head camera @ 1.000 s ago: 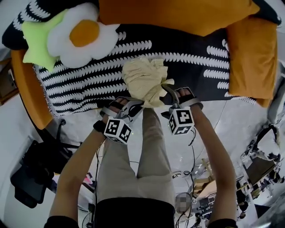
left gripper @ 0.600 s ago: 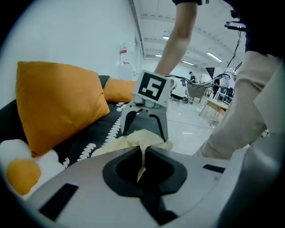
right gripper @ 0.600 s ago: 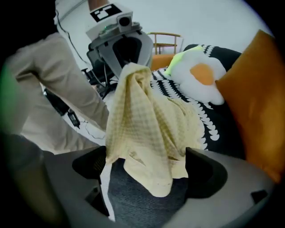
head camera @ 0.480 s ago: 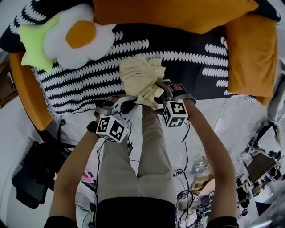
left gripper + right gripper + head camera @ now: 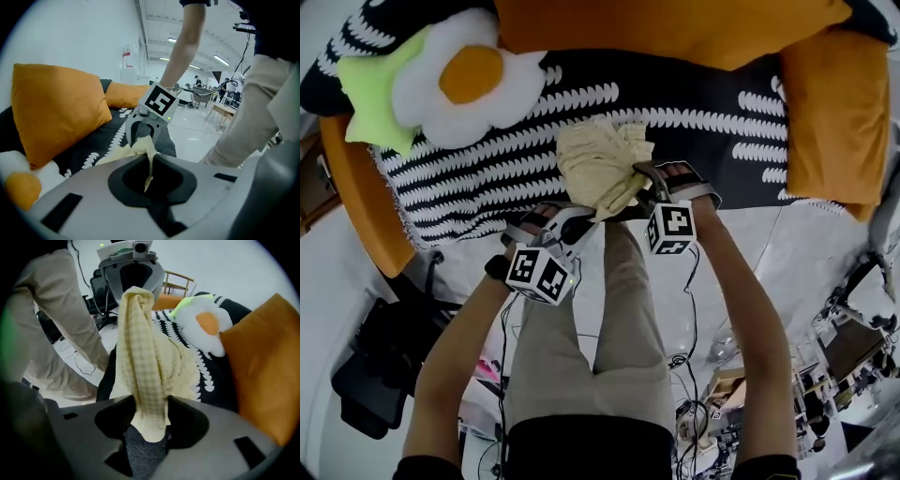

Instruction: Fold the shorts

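Count, largest first: one sofa cover [image 5: 487, 178], black with white scallop rows; two orange cushions [image 5: 675, 28], at the back and at the right end [image 5: 830, 112]; one fried-egg pillow [image 5: 473, 80]; one green star pillow [image 5: 380, 94]; one pair of pale yellow checked shorts [image 5: 600, 164]; two grippers.

The shorts lie bunched at the cover's front edge, between the grippers. The left gripper [image 5: 149, 180] is clamped on a thin edge of them. The right gripper [image 5: 146, 425] has just been closing, and its jaws pinch a thick fold.
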Available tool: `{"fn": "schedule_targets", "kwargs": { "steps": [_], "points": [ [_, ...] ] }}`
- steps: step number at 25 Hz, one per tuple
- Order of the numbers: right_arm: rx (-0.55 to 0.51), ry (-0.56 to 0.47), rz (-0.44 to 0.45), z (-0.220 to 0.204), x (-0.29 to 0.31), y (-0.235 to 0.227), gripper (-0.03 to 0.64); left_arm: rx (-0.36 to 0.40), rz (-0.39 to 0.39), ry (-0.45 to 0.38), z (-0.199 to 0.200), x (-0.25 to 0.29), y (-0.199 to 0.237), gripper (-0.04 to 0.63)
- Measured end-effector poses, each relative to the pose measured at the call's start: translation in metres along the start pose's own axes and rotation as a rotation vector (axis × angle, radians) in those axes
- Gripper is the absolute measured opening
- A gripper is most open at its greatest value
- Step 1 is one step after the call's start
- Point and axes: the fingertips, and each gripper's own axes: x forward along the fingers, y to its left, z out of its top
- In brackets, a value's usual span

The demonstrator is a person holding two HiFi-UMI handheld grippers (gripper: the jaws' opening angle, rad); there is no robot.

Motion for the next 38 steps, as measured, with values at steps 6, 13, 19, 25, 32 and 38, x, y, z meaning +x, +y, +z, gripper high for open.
{"fn": "schedule_targets", "kwargs": {
  "steps": [6, 13, 19, 25, 32, 38],
  "points": [
    [-0.130, -0.019, -0.025, 0.022, -0.031, 0.010, 0.025, 0.008, -0.001, -0.011, 0.000, -0.032, 0.015, 0.027],
    [-0.176, -0.033, -0.147, 0.020, -0.042, 0.006, 0.143, 0.052, -0.065, -0.025, 0.011, -0.034, 0.001, 0.026],
    [-0.329, -0.046, -0.208, 0.047, -0.002, -0.022, 0.280, 0.075, -0.068, -0.007, 0.003, -0.024, -0.009, 0.027],
    [-0.229, -0.012, -0.135, 0.048, -0.042, 0.000, 0.048, -0.015, -0.011, -0.040, 0.012, -0.054, 0.001, 0.026],
    [-0.208, 0.045, -0.070, 0.060, -0.118, 0.058, 0.048, 0.003, -0.019, -0.041, 0.030, -0.090, -0.051, 0.026],
    [-0.155, 0.132, -0.190, 0.033, -0.139, -0.031, 0.046, 0.081, 0.107, -0.076, 0.067, -0.075, 0.025, 0.026]
  ]
}}
